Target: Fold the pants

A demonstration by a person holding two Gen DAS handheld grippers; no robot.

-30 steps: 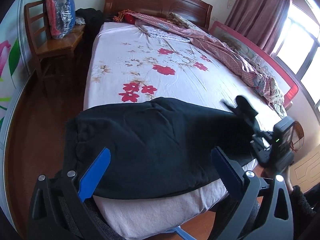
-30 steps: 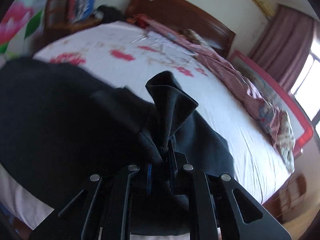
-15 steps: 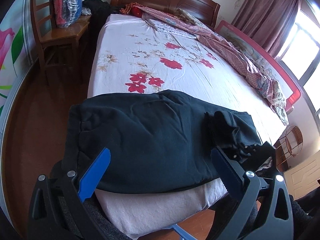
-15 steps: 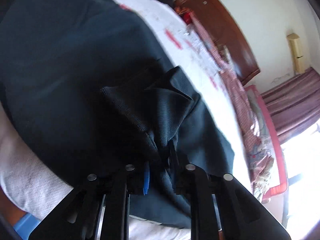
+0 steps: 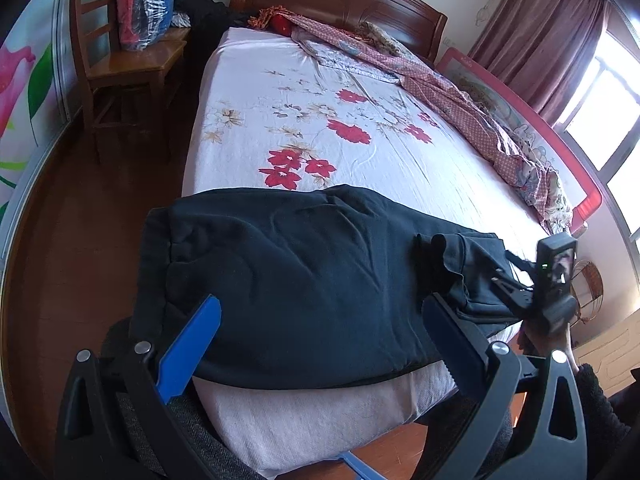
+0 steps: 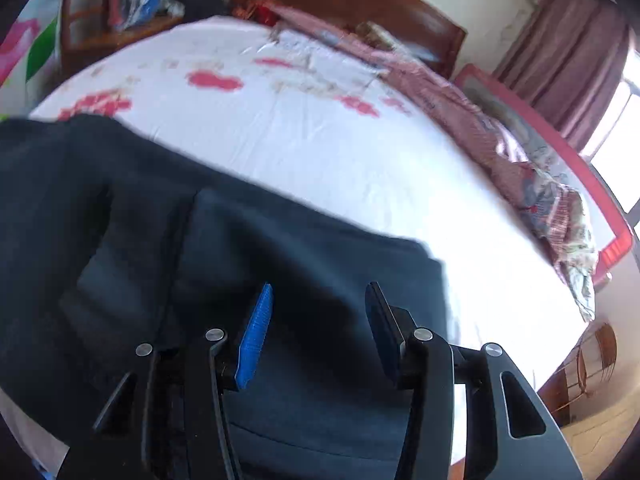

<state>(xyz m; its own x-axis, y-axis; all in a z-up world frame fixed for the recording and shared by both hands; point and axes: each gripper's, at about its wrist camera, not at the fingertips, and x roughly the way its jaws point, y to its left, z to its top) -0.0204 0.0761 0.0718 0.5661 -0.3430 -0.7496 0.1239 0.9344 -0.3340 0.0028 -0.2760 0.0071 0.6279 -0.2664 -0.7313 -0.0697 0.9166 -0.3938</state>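
the left wrist view shows the whole folded stack: the black pants [image 5: 304,280] lie across the near end of the bed [image 5: 320,128] in the lower middle of the frame, their waistband at the left edge of the mattress and a small loose flap of cloth lying on top at the right. it also shows the right gripper [image 5: 516,296] from outside, at the right edge, just beside that flap, with a hand under it that is mostly cut off. the left gripper [image 5: 320,340] is spread wide at the bottom, nothing between its blue fingers [image 5: 188,344].

the right wrist view sees only the right part of the pants [image 6: 240,260], blurred, filling the lower left. the right gripper [image 6: 320,332] has just been opening; its pads stand apart and released, with cloth below but none pinched. a chair [image 5: 120,60] with a plastic-wrapped bundle sits upper left, a pink quilt [image 5: 460,96] along the bed's right side. the lower edges are hidden by the tools.
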